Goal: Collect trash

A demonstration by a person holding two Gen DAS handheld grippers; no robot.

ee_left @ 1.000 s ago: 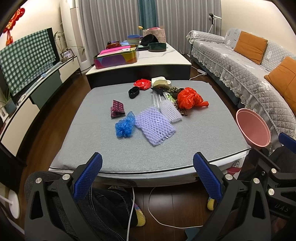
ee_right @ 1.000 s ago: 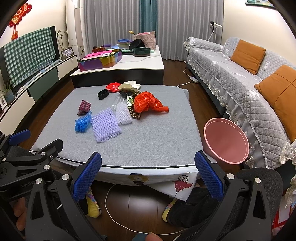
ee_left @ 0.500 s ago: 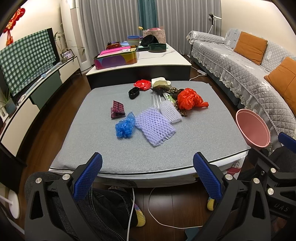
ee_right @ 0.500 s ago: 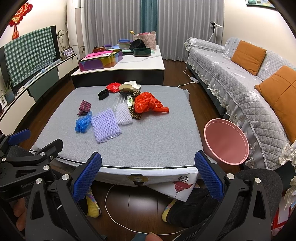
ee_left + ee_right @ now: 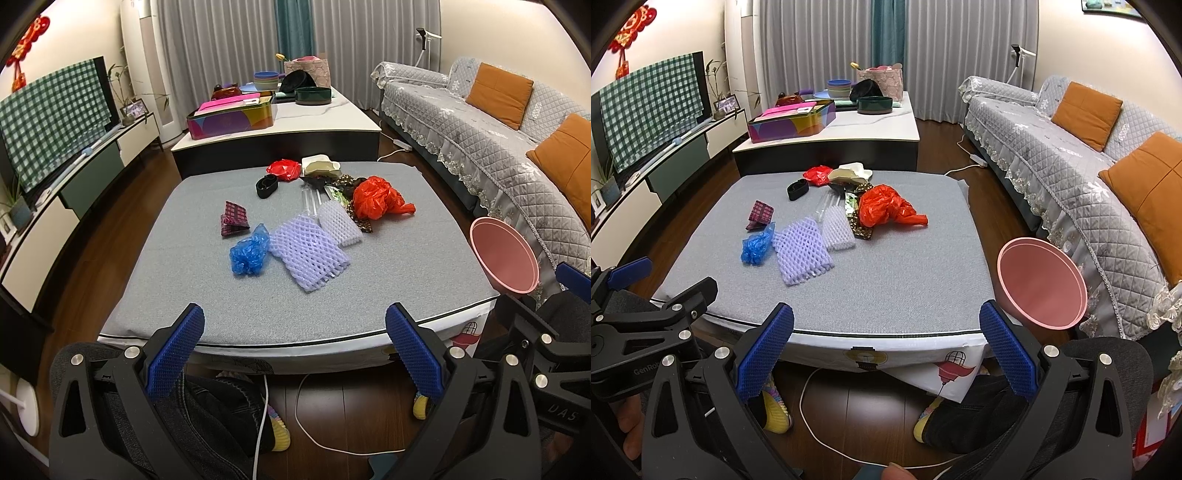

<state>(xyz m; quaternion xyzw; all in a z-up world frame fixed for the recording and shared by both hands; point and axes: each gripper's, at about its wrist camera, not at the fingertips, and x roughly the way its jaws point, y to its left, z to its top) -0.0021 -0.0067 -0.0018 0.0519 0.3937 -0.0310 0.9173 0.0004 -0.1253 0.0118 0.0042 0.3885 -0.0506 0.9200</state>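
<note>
Nothing is collected yet: all trash (image 5: 310, 254) lies on the worktop (image 5: 406, 280), pink bin (image 5: 1039, 282) empty, both claws released.

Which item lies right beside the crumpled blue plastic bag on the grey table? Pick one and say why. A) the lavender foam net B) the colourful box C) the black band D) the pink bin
A: the lavender foam net lies right against the blue plastic bag on the grey table, while the other three sit well away from it.
</note>
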